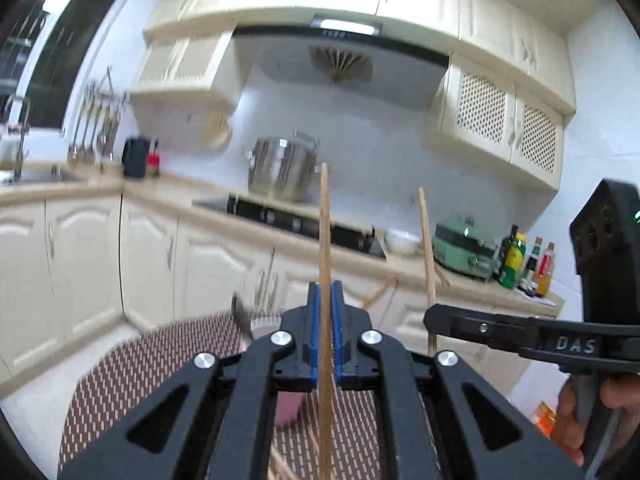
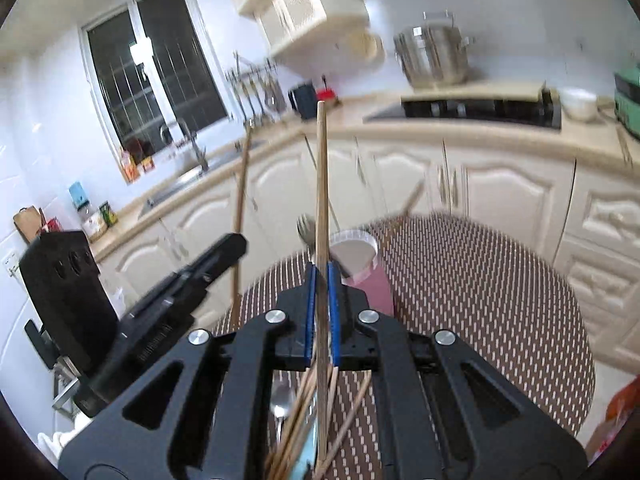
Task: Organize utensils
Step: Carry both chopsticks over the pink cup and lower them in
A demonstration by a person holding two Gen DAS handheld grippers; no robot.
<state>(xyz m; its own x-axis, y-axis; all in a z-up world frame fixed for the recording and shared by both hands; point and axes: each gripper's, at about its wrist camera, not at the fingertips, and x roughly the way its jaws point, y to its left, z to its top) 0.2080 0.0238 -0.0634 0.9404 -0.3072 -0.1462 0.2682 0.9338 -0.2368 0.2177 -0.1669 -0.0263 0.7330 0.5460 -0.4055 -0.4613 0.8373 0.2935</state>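
My left gripper (image 1: 326,292) is shut on a wooden chopstick (image 1: 324,220) that stands upright between its blue pads. To its right, my right gripper (image 1: 431,317) grips a second chopstick (image 1: 425,240). In the right wrist view, my right gripper (image 2: 321,272) is shut on that upright chopstick (image 2: 321,184), and my left gripper (image 2: 236,242) holds its own chopstick (image 2: 241,200) at the left. A pink cup (image 2: 362,256) with a white rim stands just ahead on the table and holds a metal utensil (image 2: 306,228) and a leaning chopstick (image 2: 412,200). Several loose chopsticks (image 2: 296,420) and a spoon (image 2: 282,400) lie below.
The round table carries a brown patterned mat (image 2: 480,300). Cream cabinets and a counter run behind, with a steel pot (image 1: 282,168) on the black hob (image 1: 288,218), a green appliance (image 1: 464,250), bottles (image 1: 514,254), a sink and hanging ladles. A hand (image 1: 580,420) holds the right tool.
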